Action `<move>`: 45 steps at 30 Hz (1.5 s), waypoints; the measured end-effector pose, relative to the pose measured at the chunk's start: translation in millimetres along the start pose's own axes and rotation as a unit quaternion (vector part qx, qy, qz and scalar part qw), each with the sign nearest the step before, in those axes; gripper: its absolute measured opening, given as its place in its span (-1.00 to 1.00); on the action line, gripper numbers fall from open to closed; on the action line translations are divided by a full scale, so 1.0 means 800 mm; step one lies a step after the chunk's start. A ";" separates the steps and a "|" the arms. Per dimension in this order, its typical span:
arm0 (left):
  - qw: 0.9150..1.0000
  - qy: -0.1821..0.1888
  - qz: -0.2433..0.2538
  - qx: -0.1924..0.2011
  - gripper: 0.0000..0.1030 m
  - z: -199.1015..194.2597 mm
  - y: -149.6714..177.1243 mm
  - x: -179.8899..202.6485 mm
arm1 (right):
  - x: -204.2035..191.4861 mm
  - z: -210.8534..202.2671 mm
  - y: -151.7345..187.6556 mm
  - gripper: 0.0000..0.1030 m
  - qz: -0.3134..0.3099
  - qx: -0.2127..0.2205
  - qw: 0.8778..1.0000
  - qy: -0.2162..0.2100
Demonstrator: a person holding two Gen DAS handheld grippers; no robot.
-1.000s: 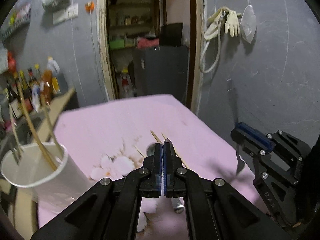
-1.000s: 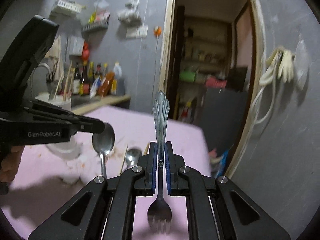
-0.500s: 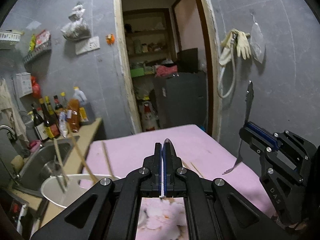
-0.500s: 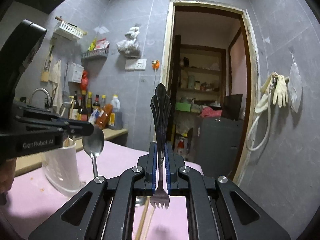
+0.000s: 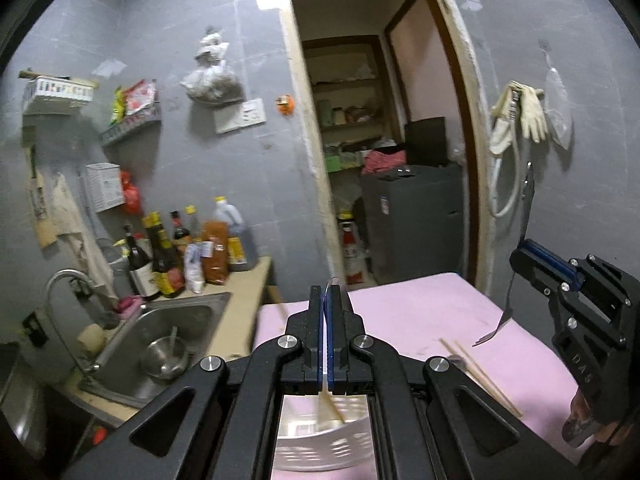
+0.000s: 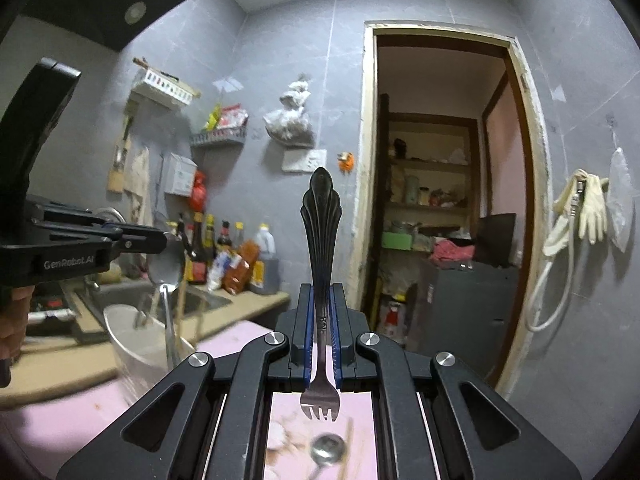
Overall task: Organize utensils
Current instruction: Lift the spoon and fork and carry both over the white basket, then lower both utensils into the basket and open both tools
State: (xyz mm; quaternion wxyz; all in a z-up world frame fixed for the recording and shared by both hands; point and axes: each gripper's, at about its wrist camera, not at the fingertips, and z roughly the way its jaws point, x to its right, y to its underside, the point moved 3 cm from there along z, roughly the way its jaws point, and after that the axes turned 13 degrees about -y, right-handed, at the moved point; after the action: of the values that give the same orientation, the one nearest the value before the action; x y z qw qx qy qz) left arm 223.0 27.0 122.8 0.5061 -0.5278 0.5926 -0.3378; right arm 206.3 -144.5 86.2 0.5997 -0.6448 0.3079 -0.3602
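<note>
My left gripper (image 5: pixel 328 292) is shut on a steel spoon, seen edge-on between its pads. In the right wrist view that spoon (image 6: pixel 166 270) hangs bowl up, its handle reaching down over the white utensil holder (image 6: pixel 132 340). The holder (image 5: pixel 320 440) lies right under the left gripper, with a wooden chopstick (image 5: pixel 332 404) in it. My right gripper (image 6: pixel 320 292) is shut on a fork (image 6: pixel 320 240), ornate handle up and tines down. From the left view the fork (image 5: pixel 522 236) and right gripper (image 5: pixel 520 250) hover over the pink table's (image 5: pixel 420 312) right side.
Two loose chopsticks (image 5: pixel 480 376) and another spoon (image 6: pixel 328 446) lie on the pink cloth. To the left are a steel sink (image 5: pixel 172 332) with a faucet (image 5: pixel 64 280) and several bottles (image 5: pixel 192 252). A doorway (image 5: pixel 380 160) stands behind; gloves (image 5: pixel 528 116) hang on the right wall.
Both grippers have risen and tipped upward, each keeping its utensil. The white holder has slid from the left of the left view to right beneath the left gripper.
</note>
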 end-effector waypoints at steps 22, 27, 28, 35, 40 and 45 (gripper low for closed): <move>0.987 -0.157 -0.024 -0.032 -1.00 0.050 0.037 -0.137 | -0.075 0.101 -0.041 -0.90 0.070 -0.009 0.987 -0.148; 0.986 -0.159 -0.019 -0.047 -1.00 0.073 0.056 -0.136 | -0.080 0.119 -0.020 -0.90 0.070 -0.046 0.986 -0.146; 0.986 -0.158 -0.020 -0.050 -1.00 0.077 0.059 -0.136 | -0.080 0.122 -0.015 -0.90 0.070 -0.053 0.985 -0.145; 0.989 -0.129 -0.025 -0.074 -1.00 0.100 0.080 -0.125 | -0.080 0.133 0.019 -0.90 0.083 -0.095 0.983 -0.136; 0.992 -0.077 -0.052 -0.080 -0.97 0.109 0.092 -0.118 | -0.078 0.134 0.039 -0.90 0.099 -0.114 0.981 -0.121; 0.990 -0.014 -0.109 -0.093 -0.96 0.114 0.096 -0.127 | -0.075 0.137 0.049 -0.88 0.114 -0.127 0.979 -0.113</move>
State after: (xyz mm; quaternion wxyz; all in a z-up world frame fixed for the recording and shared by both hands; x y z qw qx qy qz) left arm 281.3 153.8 51.9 0.4230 -0.6384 0.5536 -0.3270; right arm 265.9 -37.5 39.1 0.5807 -0.7130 0.3531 -0.1722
